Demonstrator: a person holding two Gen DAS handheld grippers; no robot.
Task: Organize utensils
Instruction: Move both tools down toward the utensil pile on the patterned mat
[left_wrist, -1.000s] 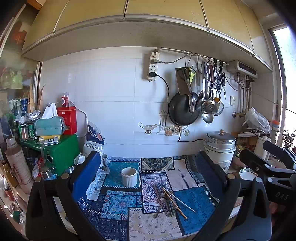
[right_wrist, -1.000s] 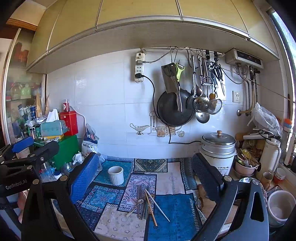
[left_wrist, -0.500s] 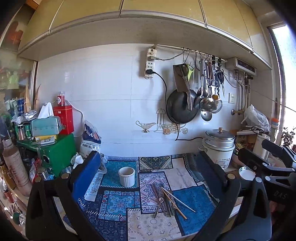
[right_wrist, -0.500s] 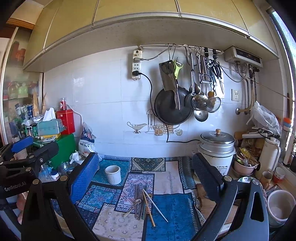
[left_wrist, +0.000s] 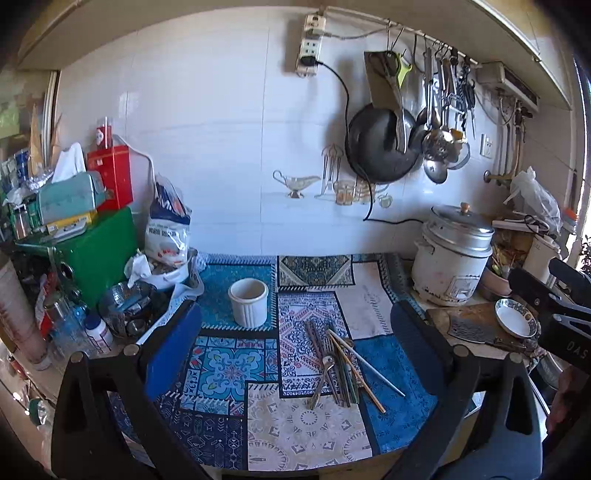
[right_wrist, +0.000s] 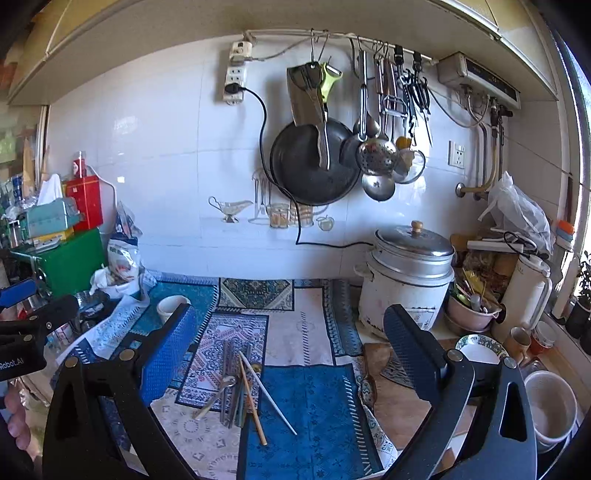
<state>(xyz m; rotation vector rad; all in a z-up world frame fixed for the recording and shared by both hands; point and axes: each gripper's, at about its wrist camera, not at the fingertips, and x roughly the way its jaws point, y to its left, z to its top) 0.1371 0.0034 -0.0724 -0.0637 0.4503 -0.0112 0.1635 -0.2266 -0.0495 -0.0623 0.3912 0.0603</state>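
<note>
A pile of utensils (left_wrist: 340, 365) with chopsticks, a spoon and a fork lies on the patterned cloth (left_wrist: 229, 365); it also shows in the right wrist view (right_wrist: 236, 391). A white ribbed cup (left_wrist: 248, 302) stands upright behind and left of the pile; in the right wrist view the cup (right_wrist: 168, 305) is partly hidden by a finger. My left gripper (left_wrist: 295, 332) is open and empty above the cloth, short of the pile. My right gripper (right_wrist: 291, 336) is open and empty, above the pile.
A rice cooker (left_wrist: 452, 254) stands at the back right, a cleaver (left_wrist: 476, 328) on a board and a small dish (left_wrist: 515, 323) beside it. Green box (left_wrist: 88, 251), bags and bottles crowd the left. Pans and tools hang on the wall (right_wrist: 314, 162). Bowls (right_wrist: 550, 402) stand far right.
Both grippers have moved forward and tilted down toward the counter; the cup and utensil pile look larger and nearer. Both stay open and empty.
</note>
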